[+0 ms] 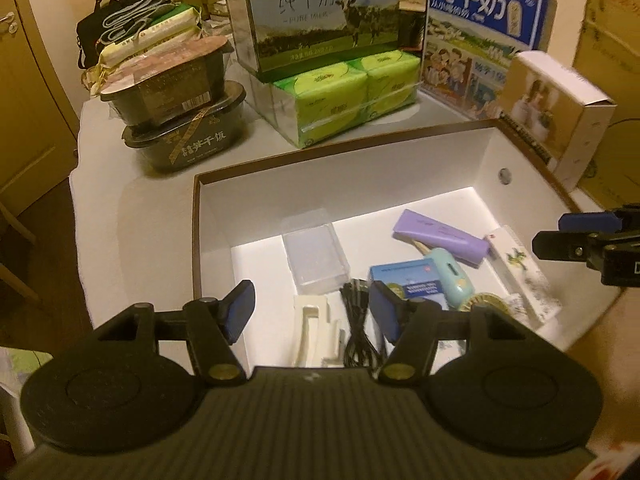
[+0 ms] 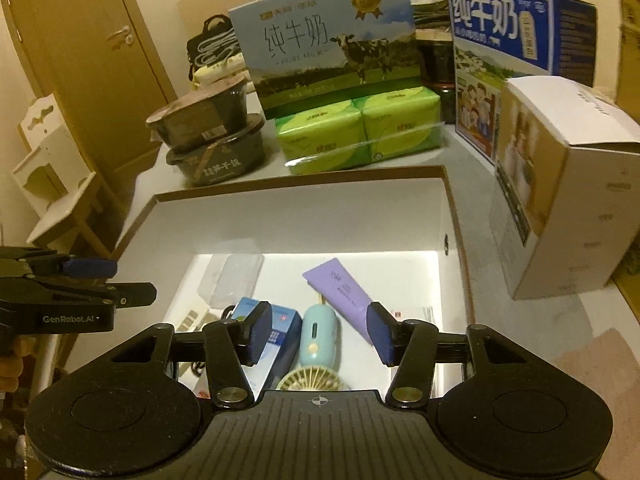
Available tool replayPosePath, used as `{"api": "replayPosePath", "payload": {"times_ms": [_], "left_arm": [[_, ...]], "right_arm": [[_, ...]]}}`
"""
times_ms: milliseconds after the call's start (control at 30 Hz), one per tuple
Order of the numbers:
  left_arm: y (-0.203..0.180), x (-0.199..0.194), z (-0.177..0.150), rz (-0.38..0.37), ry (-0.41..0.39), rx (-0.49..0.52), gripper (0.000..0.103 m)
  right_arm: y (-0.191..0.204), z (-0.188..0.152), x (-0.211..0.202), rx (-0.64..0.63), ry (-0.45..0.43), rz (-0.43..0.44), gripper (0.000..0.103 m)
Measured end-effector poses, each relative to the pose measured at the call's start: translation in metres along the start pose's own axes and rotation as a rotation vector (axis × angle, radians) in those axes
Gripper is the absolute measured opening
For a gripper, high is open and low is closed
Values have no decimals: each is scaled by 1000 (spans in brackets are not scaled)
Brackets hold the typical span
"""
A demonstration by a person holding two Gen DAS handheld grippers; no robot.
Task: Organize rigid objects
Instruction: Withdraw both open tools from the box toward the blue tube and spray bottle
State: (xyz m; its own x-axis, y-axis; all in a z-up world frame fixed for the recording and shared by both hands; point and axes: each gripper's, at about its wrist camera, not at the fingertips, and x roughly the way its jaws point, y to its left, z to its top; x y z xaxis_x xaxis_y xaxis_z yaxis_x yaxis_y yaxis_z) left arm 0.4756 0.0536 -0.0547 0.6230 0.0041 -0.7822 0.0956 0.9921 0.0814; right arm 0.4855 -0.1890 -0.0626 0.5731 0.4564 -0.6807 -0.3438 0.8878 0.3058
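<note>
A white open box [image 1: 344,168] [image 2: 304,220] with a brown rim holds a clear plastic case [image 1: 316,256] [image 2: 236,280], a purple tube [image 1: 440,238] [image 2: 340,288], a teal hand fan [image 1: 456,276] [image 2: 318,340], a blue carton [image 1: 408,280] [image 2: 280,332], a black cable [image 1: 360,320], a cream plastic piece [image 1: 312,332] and a slim white box [image 1: 524,276]. My left gripper [image 1: 312,312] is open and empty above the box's near left part. My right gripper [image 2: 320,332] is open and empty above the fan and the carton.
Behind the box stand two stacked black food bowls [image 1: 180,100] [image 2: 212,140], green tissue packs [image 1: 348,96] [image 2: 356,132], two milk cartons [image 1: 320,12] [image 2: 516,52] and a white carton [image 1: 560,112] [image 2: 560,200] at the right. A wooden door [image 2: 100,60] is at the left.
</note>
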Motion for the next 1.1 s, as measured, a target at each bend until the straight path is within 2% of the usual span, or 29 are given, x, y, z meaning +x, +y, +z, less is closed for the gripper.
{"api": "replayPosePath", "payload": {"times_ms": [533,1100], "left_arm": [[-17,-82,-57,-29,-26,-33,61],[-33,-126,-114,-58,-9,-76,61]], "right_arm": [[24,-52,-80,54,-34,27,53],[50,-105,-120,95,-14,34,53]]}}
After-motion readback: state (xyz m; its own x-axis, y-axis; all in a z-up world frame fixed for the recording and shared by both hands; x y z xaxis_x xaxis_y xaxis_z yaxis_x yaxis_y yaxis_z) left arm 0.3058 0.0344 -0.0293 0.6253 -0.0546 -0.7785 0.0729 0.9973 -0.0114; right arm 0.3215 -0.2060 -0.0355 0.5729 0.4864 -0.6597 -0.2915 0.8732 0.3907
